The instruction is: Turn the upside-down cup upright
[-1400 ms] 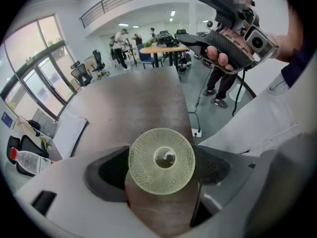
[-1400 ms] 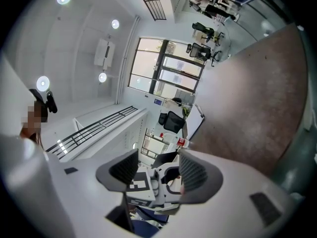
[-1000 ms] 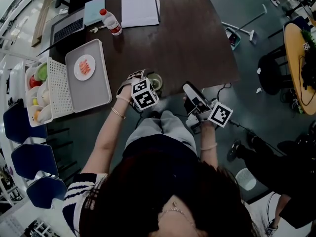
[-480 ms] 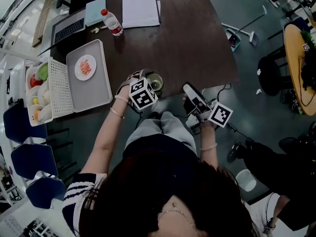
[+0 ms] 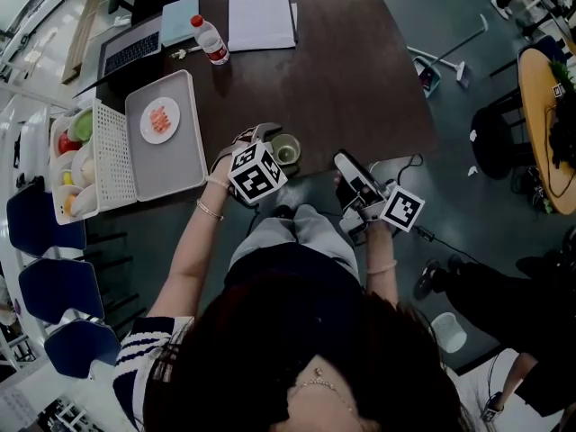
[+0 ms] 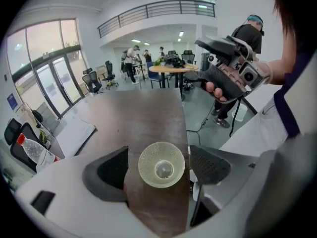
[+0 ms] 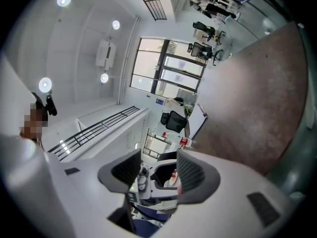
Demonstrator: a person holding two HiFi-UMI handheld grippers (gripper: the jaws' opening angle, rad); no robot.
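1. Cup [image 6: 161,164]: textured glass, standing on the dark table [image 5: 342,79] close to its near edge, apparently mouth up, so the turn looks complete.
2. Left gripper [image 5: 263,142]: poised above the cup, fingers [image 6: 111,172] spread to either side, touching neither wall.
3. Right gripper [image 7: 154,170]: held level off the table edge; its jaws have just been closing slightly yet stand apart, nothing between them.
4. Advice for withdrawal: lift straight up with fingers wide; a clipped rim could tip the cup off the edge.

Dark table [image 5: 351,79] lies bare at centre right; tray [image 5: 175,167], water bottle [image 5: 210,41] and paper [image 5: 261,14] crowd upper left, cup [image 5: 286,149] its lower edge
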